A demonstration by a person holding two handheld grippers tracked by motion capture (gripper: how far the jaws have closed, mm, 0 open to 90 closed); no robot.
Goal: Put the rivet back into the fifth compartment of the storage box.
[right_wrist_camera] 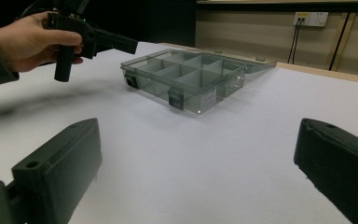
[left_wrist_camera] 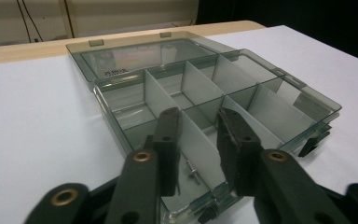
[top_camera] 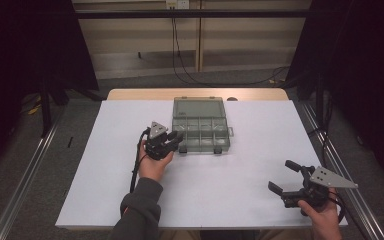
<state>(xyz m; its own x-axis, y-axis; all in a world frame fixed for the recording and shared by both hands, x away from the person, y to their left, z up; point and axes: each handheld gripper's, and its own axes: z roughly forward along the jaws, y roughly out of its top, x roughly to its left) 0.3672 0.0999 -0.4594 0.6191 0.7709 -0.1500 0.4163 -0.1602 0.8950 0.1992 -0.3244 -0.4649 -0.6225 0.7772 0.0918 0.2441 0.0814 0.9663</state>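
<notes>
The left gripper (left_wrist_camera: pixel 196 122) hovers over the near corner of an open compartment box (left_wrist_camera: pixel 200 84) on the white counter (top_camera: pixel 105 165), its jaws narrowed to a slim gap and grasping nothing. Just below its tips a small screw (left_wrist_camera: pixel 192 171) lies in the nearest compartment. The right gripper (top_camera: pixel 285 176) waits well apart to the side, jaws spread wide and empty. The step looks like a reach for that screw; next comes a careful descent between the dividers.

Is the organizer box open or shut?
Open. The box's lid lies flat behind it, and the dividers are exposed from above.
</notes>
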